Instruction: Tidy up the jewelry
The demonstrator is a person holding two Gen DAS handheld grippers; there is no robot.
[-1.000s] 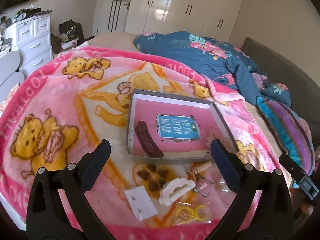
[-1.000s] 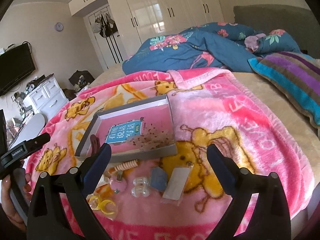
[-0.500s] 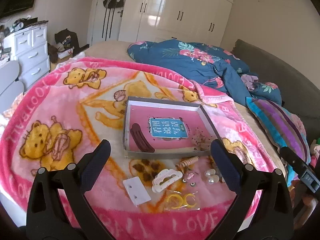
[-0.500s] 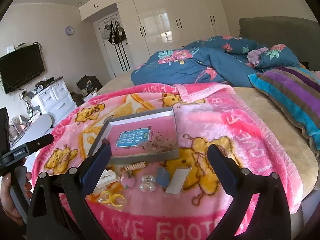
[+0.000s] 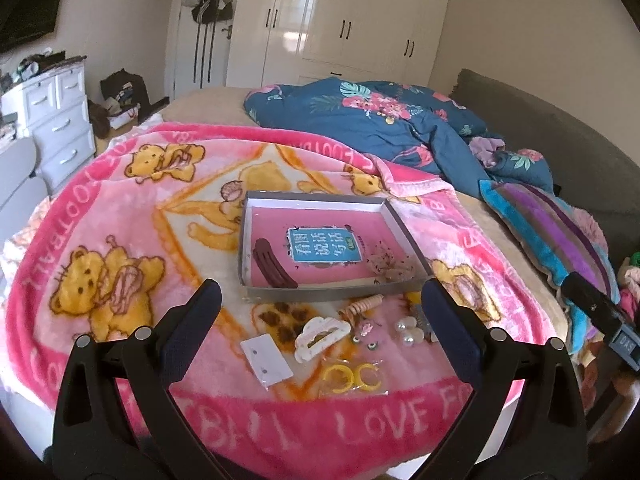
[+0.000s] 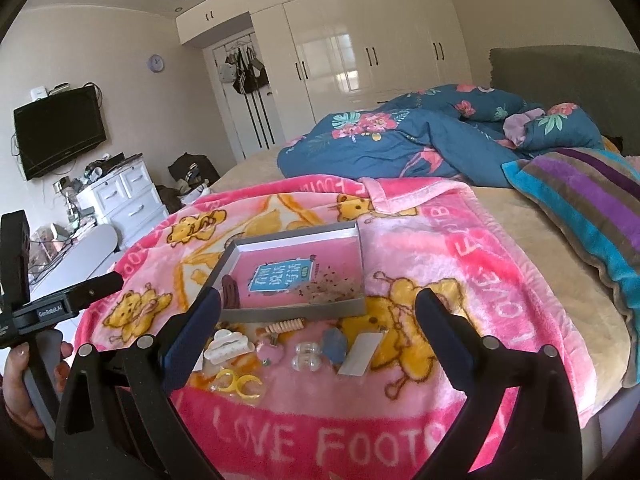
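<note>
A grey-rimmed box (image 5: 320, 293) (image 6: 296, 313) with a pink floor lies on the pink blanket; a dark red hair clip (image 5: 272, 264) rests inside at its left. In front of the box lie a white claw clip (image 5: 320, 332) (image 6: 229, 347), a white earring card (image 5: 266, 360), yellow rings in a clear bag (image 5: 352, 376) (image 6: 238, 384), a coiled hair tie (image 5: 362, 304) (image 6: 286, 325), pearl pieces (image 5: 408, 330), clear beads (image 6: 306, 356), a blue piece (image 6: 334, 346) and a white card (image 6: 362, 354). My left gripper (image 5: 320, 304) and right gripper (image 6: 318, 308) both hang open and empty, short of the items.
A blue floral duvet (image 5: 380, 124) and a striped pillow (image 5: 552, 224) lie behind and right of the blanket. White drawers (image 5: 56, 120) stand at the left. The blanket's front edge (image 6: 320, 452) drops off close to both grippers. A hand (image 6: 16, 384) holds the left gripper's handle.
Both grippers have pulled back and risen from the bed, so the box and items look smaller and farther. Nothing on the blanket has moved; both grippers stay open.
</note>
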